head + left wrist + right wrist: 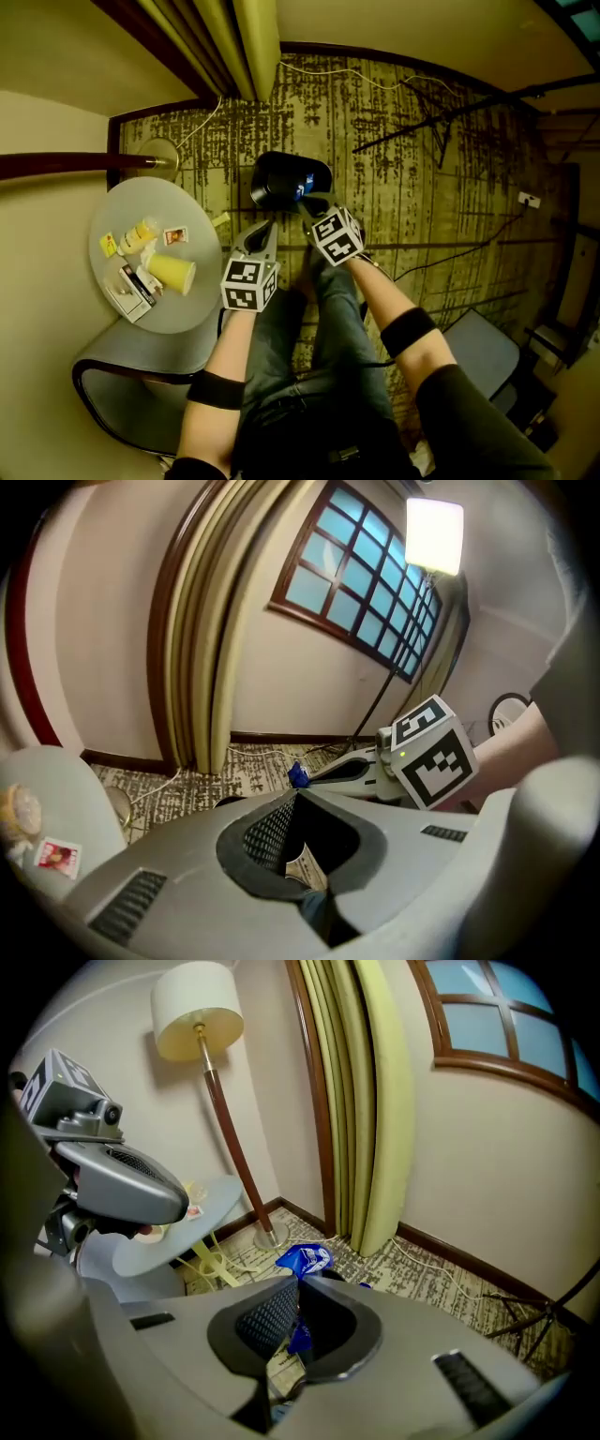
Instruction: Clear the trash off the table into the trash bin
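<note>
By the trash bin (279, 174), blue wrapper (303, 1260) between right gripper's (298, 1286) tight jaws

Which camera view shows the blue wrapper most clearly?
The right gripper view: the blue wrapper is close and large, pinched between the right gripper's jaws. The left gripper view shows only a small blue scrap; the head view, a tiny blue spot.

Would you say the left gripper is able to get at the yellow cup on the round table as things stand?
Probably yes: the left gripper is empty, its jaws shut, near the table edge, and nothing stands between it and the yellow cup. The jaws would have to open first.
</note>
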`<state>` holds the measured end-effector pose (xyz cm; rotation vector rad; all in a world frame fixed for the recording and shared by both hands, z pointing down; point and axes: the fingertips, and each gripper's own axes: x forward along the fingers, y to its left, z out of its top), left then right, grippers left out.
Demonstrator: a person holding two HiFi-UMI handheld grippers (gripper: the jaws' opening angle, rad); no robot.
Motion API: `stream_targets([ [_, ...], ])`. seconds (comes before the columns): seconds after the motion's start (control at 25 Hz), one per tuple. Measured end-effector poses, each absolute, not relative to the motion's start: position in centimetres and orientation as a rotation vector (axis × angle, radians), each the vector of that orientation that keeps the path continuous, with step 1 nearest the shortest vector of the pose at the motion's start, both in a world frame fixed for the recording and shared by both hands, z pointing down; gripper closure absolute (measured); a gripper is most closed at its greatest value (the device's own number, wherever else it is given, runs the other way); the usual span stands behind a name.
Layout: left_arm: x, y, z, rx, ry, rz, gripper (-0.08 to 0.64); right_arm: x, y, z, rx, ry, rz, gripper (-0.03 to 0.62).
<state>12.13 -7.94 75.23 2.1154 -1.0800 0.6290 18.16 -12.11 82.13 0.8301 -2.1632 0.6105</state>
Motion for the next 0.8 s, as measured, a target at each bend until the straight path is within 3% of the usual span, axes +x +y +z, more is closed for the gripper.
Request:
stream_targets([
  [0.32,14.6,-9.7,90.2,2.031,-1.086,0.657,0.56,20.1,-13.0,99.2,0.803,-2.08,0.69,0.561],
  [0.6,15.5,-10.0,97.8,1.998,-1.074,0.676,0.56,20.7,-12.7,108.6,0.745,-2.021,0.705,0.555],
  [0.72,15.3,-9.9,99.1,1.993,-1.074,0.675,0.56,20.7,-12.7,110.8,0.728,-1.991,0.701,0.537],
  [0.8,14.9,-9.7,99.4,1.987,-1.073,0.678,0.56,20.8,-12.7,111.7,0.73,-1.963,0.701,0.489],
])
